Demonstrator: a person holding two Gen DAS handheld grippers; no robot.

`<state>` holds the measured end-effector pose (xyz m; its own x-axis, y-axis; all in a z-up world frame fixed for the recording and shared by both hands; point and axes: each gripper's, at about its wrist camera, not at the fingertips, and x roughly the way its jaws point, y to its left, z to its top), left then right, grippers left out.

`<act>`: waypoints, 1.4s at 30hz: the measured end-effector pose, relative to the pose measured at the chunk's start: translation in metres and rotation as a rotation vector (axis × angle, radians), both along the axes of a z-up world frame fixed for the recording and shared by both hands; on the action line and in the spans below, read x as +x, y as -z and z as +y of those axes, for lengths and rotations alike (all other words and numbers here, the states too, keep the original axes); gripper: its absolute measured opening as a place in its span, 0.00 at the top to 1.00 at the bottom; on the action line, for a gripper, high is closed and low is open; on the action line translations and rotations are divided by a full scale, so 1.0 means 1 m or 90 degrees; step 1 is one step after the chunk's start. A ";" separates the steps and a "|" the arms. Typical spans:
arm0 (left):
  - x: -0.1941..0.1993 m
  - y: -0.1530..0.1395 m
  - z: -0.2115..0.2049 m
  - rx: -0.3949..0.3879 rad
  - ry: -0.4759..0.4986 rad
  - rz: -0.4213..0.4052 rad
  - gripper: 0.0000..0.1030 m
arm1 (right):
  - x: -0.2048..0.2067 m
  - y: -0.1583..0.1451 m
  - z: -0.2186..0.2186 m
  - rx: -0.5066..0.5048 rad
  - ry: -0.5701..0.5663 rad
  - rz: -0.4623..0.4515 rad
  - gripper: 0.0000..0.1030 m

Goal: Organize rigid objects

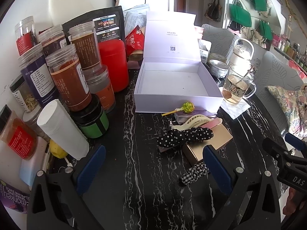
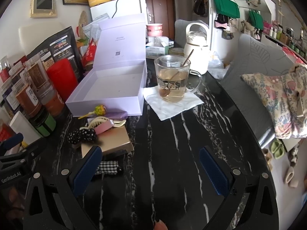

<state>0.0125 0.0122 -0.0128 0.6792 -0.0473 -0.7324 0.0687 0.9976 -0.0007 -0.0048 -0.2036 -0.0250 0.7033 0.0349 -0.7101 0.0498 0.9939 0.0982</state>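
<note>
Both hand-held grippers, left point(image 1: 153, 164) & right point(image 2: 151, 166), wide apart above table point(image 2: 172, 134).

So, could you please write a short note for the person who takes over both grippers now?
Left gripper: jaws open, empty, low over the black marble table.
Right gripper: jaws open, empty, over bare table.
The white box stands open with nothing inside.
In front of it, all on the table: lollipop, cream hair clip, polka-dot hair tie, gold box, checkered scrunchie.
Done: nothing packed yet.
Left: probably move these items into the box. Mind the glass mug beside it.
</note>
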 end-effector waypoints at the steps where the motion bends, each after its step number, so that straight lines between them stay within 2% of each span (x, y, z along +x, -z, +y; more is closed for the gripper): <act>1: 0.000 0.000 0.000 0.000 0.000 0.000 0.00 | 0.000 0.000 0.000 0.000 0.000 0.000 0.00; 11: -0.002 0.000 -0.001 -0.001 0.000 0.000 0.00 | -0.004 -0.002 -0.001 0.000 0.003 -0.003 0.00; 25: -0.025 0.000 0.009 -0.007 -0.009 -0.006 0.00 | -0.021 0.000 0.005 0.006 -0.005 -0.010 0.00; 42: -0.042 0.030 0.038 -0.016 -0.041 0.031 0.00 | -0.031 0.029 0.034 0.032 -0.063 0.006 0.00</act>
<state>-0.0295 0.0502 -0.0426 0.6455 -0.0244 -0.7634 0.0044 0.9996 -0.0282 -0.0362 -0.1693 -0.0537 0.6878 0.1401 -0.7122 -0.0479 0.9878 0.1481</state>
